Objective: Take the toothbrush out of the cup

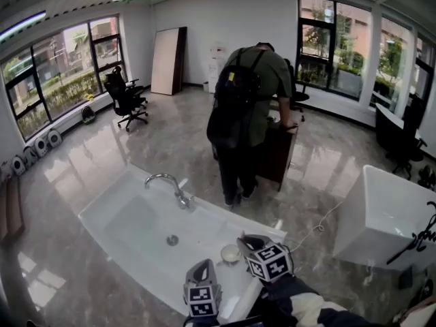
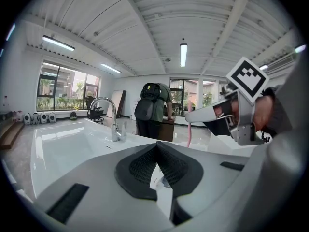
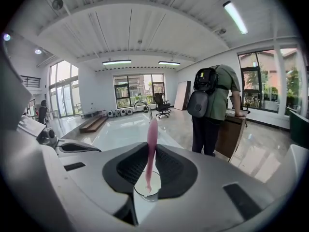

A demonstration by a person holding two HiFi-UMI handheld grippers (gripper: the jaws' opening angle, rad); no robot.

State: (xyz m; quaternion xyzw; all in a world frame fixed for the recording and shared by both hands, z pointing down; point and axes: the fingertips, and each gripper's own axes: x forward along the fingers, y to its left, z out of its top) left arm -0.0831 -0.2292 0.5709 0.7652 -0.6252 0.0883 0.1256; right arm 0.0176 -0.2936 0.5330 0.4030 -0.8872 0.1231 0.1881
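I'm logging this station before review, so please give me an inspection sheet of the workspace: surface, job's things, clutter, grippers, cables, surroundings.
Surface: white sink counter with a faucet; the bare parts look clean.
Job's things: pink toothbrush held upright in the right gripper, its lower end over the clear cup. Whether it has cleared the rim cannot be told.
Clutter: nothing seen.
Grippers: the right gripper is shut on the toothbrush. The left gripper has its tips together by the cup; no grip on it can be confirmed.
Cables: white cable on the floor beyond the counter.
Surroundings: person bent over a brown cabinet; office chair near the windows; second white basin at right.
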